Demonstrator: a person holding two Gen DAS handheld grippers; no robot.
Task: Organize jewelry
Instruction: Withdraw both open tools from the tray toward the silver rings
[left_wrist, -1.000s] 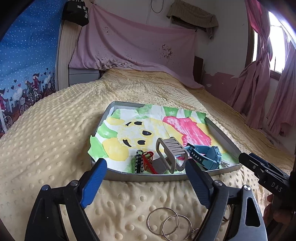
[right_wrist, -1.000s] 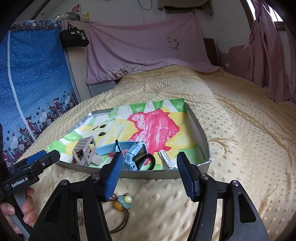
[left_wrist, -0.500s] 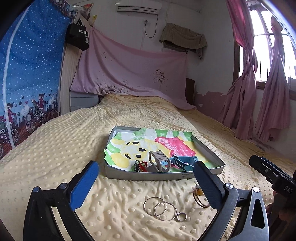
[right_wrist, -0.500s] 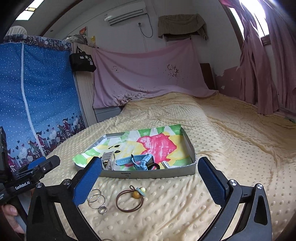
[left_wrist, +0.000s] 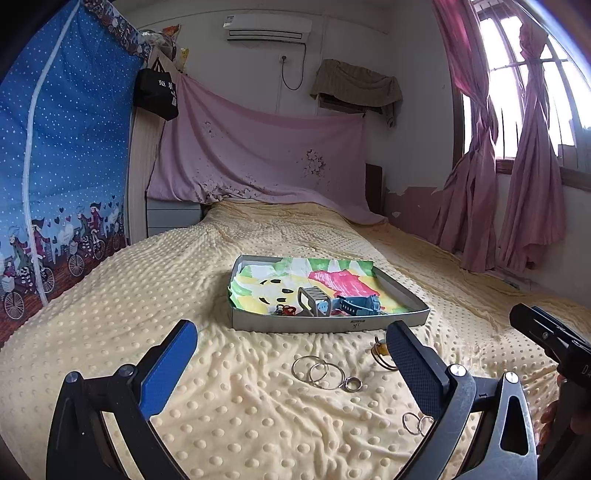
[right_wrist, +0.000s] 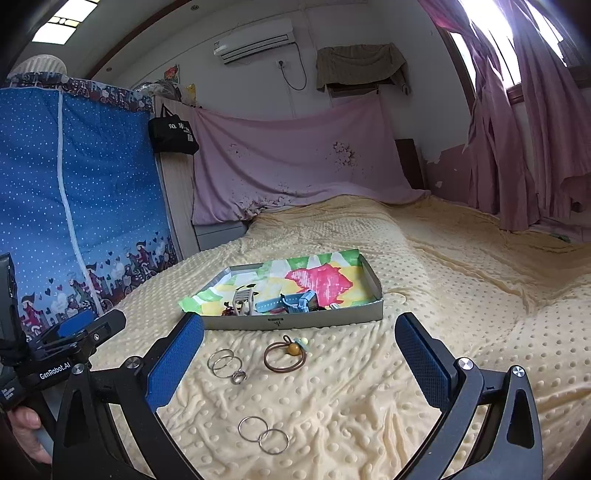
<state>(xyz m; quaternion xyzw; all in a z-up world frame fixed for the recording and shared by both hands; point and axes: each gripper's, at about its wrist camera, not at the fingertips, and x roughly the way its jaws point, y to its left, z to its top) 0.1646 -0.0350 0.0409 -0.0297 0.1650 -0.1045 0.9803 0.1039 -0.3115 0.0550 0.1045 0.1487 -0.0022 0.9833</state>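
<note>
A shallow grey tray (left_wrist: 328, 325) (right_wrist: 295, 320) lined with a colourful drawing lies on the yellow blanket. Inside it are a blue watch (left_wrist: 360, 304) (right_wrist: 286, 302), a beige clip (left_wrist: 314, 301) (right_wrist: 243, 300) and a small red item (left_wrist: 286, 310). On the blanket in front lie linked silver rings (left_wrist: 323, 373) (right_wrist: 225, 363), a brown hair tie with a yellow bead (right_wrist: 284, 356) (left_wrist: 382, 356), and another silver ring pair (right_wrist: 264, 435) (left_wrist: 415, 424). My left gripper (left_wrist: 291, 365) and right gripper (right_wrist: 299, 356) both hang open and empty above the blanket, well back from the tray.
The bed's dotted yellow blanket (left_wrist: 184, 295) spreads wide around the tray. A blue printed wardrobe (right_wrist: 74, 206) stands at the left, pink curtains (left_wrist: 517, 184) at the right, a pink cloth (left_wrist: 266, 162) over the headboard. A hand (right_wrist: 29, 428) holds the other gripper's handle.
Both grippers have pulled back and up from the tray's edge, and their fingers have spread wider. The rings and hair tie on the blanket have come fully into view.
</note>
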